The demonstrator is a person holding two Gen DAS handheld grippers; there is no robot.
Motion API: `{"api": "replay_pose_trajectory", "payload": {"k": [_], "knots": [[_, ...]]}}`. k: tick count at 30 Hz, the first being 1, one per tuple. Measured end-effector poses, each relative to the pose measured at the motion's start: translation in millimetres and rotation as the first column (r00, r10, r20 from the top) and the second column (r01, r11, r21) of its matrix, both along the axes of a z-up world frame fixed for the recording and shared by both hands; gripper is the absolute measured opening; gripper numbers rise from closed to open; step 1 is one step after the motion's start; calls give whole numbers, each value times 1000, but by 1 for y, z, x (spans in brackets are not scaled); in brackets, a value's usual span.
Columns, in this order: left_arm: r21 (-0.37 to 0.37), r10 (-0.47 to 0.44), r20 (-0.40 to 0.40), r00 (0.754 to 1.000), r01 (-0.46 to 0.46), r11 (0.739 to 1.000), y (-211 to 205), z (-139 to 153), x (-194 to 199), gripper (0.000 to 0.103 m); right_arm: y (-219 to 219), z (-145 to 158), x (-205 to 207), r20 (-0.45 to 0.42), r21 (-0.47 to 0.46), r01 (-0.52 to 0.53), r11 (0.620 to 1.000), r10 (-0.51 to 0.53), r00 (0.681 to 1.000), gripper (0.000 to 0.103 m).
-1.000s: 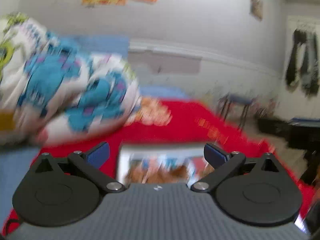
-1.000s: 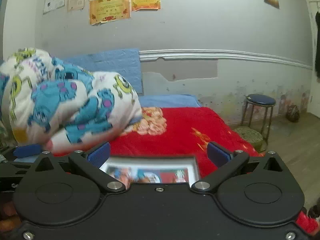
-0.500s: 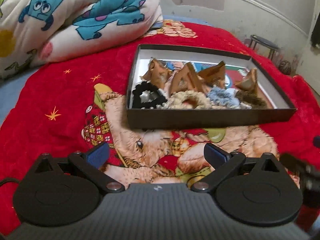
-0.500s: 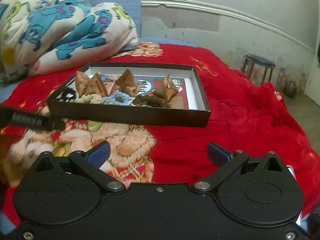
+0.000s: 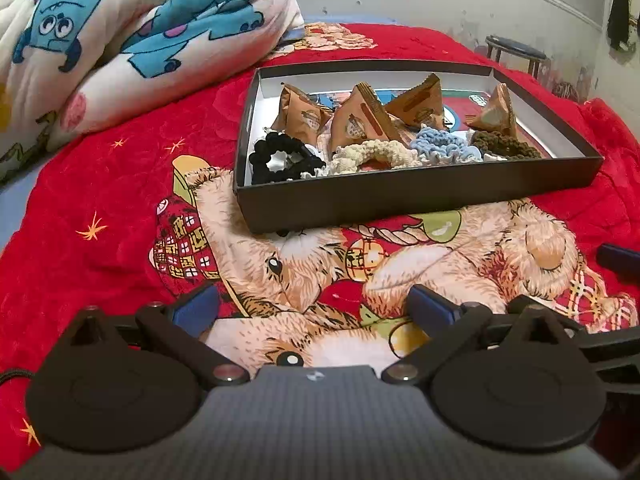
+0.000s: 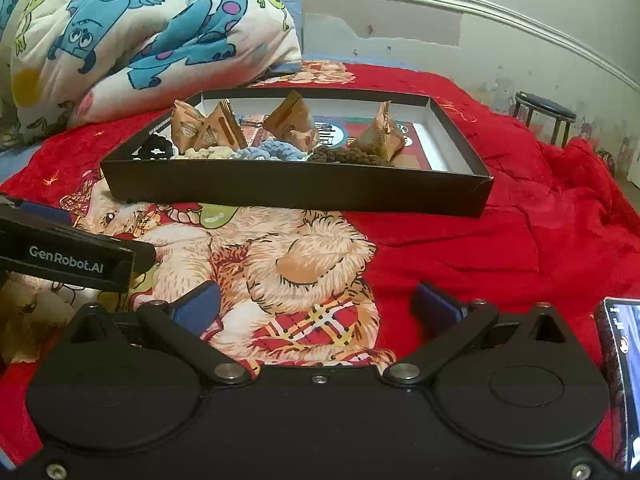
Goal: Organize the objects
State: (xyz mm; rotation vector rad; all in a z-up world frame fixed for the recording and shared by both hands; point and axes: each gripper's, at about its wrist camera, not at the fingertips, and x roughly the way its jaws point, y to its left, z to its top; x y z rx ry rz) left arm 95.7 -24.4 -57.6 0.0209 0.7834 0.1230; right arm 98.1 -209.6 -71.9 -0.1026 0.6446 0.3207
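A shallow black box [image 5: 420, 196] [image 6: 296, 190] lies on the red bear-print blanket. Inside are several brown triangular packets [image 5: 360, 120] [image 6: 208, 128] toward the back. In front of them lie a black scrunchie [image 5: 280, 160], a cream scrunchie [image 5: 372, 154], a blue scrunchie [image 5: 444, 146] and a dark brown scrunchie [image 5: 508, 144]. My left gripper [image 5: 316, 306] is open and empty, low over the blanket, well short of the box. My right gripper [image 6: 316, 304] is likewise open and empty, nearer the box's right half. The left gripper's body [image 6: 72, 254] shows at the right wrist view's left edge.
A bunched white quilt with blue monster print [image 5: 132, 40] [image 6: 140, 36] lies behind and left of the box. A phone [image 6: 620, 380] rests on the blanket at my right. A stool [image 6: 544, 114] stands past the bed's far right edge by the wall.
Both cameras have tipped down from the wall to the bed. The box, first close under the fingers, now lies farther ahead. Both grippers stayed open.
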Motion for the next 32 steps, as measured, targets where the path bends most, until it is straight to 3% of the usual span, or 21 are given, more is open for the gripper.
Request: {"api": "replay_pose_trajectory", "payload": {"k": [4, 9, 15, 32], "knots": [[25, -9, 31, 999, 8, 1000, -3, -5, -2, 103, 10, -3, -5, 24, -54, 23, 998, -22, 999, 103], [-23, 20, 55, 998, -19, 1000, 2, -9, -3, 103, 19, 0, -8, 47, -119, 28, 993, -22, 999, 103], [-7, 26, 85, 996, -25, 1000, -1, -11, -4, 103, 5, -3, -4, 16, -25, 21, 999, -21, 1000, 103], [-23, 17, 130, 991, -14, 1000, 1, -14, -11, 103, 7, -4, -5, 23, -45, 23, 999, -22, 999, 103]]}}
